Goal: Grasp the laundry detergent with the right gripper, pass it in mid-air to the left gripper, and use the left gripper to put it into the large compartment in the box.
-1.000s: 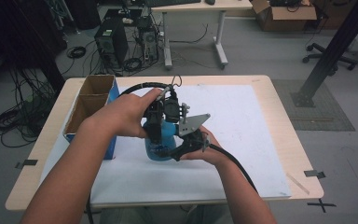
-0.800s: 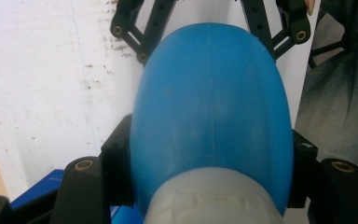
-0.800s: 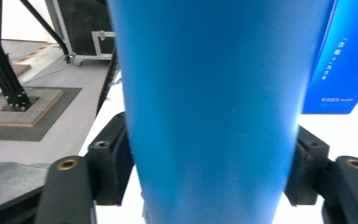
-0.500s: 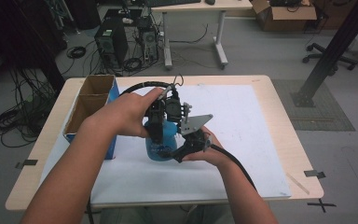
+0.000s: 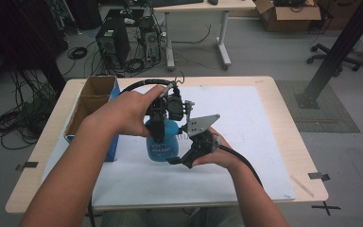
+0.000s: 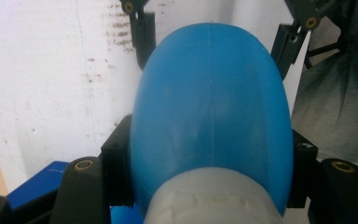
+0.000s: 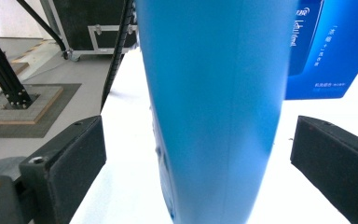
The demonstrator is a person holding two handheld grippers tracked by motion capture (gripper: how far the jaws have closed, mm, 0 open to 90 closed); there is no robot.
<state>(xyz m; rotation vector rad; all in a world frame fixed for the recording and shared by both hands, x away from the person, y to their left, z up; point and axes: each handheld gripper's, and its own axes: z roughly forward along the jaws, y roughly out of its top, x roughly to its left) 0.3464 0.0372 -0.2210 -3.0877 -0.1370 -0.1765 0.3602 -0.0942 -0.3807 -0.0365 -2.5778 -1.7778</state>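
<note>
The bottle (image 5: 162, 142) you held was bright blue, with pale lettering on its side and a whitish, translucent band at its neck (image 6: 214, 198). Your left gripper (image 5: 157, 124) and right gripper (image 5: 182, 160) were black; the right one carried a grey plate (image 5: 200, 124). Brass-coloured screws (image 6: 83, 164) dotted the black fingers (image 6: 116, 168). The tabletop (image 5: 283, 113) was light wood, covered by a white sheet (image 5: 246, 137) with faint brown speckles (image 6: 93, 70). The box (image 5: 92, 106) beside you was brown cardboard inside and blue outside, with white print (image 7: 324, 56).
</note>
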